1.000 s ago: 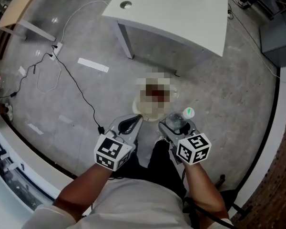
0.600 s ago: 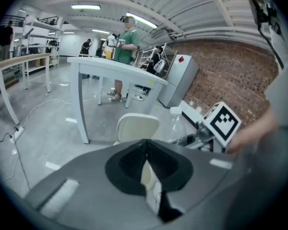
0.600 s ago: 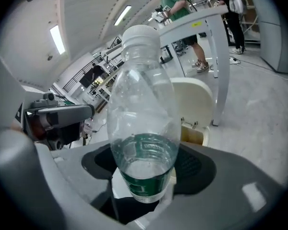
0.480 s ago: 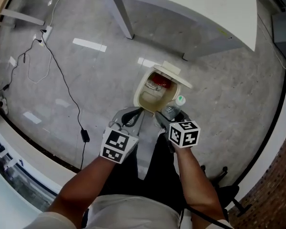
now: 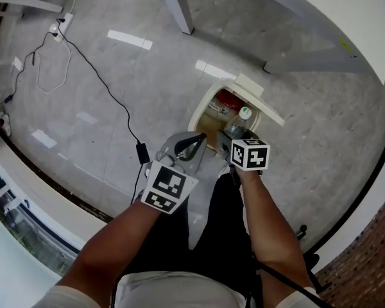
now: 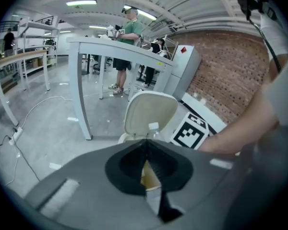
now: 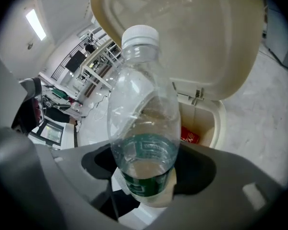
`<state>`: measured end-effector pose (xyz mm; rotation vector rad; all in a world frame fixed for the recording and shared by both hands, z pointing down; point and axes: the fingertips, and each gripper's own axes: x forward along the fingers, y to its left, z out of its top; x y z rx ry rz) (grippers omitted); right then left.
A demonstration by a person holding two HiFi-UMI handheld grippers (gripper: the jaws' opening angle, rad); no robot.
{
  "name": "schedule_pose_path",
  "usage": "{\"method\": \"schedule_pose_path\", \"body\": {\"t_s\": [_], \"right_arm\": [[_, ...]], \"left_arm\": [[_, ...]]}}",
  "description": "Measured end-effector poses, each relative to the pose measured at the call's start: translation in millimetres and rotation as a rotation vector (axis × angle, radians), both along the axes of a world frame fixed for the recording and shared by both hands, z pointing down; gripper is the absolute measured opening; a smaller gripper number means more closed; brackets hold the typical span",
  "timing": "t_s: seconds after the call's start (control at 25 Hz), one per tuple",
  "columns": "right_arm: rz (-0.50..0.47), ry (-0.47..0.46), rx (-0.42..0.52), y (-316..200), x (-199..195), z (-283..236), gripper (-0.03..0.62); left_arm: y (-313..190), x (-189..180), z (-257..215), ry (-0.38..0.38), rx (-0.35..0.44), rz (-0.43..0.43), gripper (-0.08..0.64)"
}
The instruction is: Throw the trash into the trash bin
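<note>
Left claw (image 5: 194,144) closed (empty), right claw (image 5: 233,137) gripping.

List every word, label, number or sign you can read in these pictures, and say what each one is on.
Nothing here can be quoted.
Green label on the bottle held in the right tongs: print is there, too blurred to read.
Red trash inside the trash bin: pale marks, too small to read.
Marker cubes: black-and-white squares only, no letters.

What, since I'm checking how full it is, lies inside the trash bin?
A red item lies inside the trash bin. The plastic bottle held over it covers the rest of the interior.
</note>
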<state>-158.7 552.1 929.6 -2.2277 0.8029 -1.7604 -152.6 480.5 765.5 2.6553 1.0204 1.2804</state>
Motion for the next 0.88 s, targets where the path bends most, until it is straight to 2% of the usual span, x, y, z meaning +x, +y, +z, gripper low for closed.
{"method": "schedule_pose_path", "body": {"t_s": [0.2,0.44,0.64,0.88], "right_arm": [[-0.048,-0.017,-0.041,-4.1,1.8,18.0,0.327],[-0.049,-0.038,-0.078,-0.1,0.8,29.1,0.327],[-0.191,0.03,-0.201,5.2,3.9,31.4,0.327],[-0.194,0.03,-0.188,5.1,3.9,23.3,0.344]], "left_arm": [[-7.9,0.8,7.8,-0.017,0.0,-0.03,0.009],[-11.2,4.9,5.0,-0.015,-0.002,-0.045,0.008],[-9.6,8.5,2.4,-0.006,-0.011,-0.048,0.008],[-6.6,6.8,0.7,-0.008,-0.013,-0.038,0.009]]}}
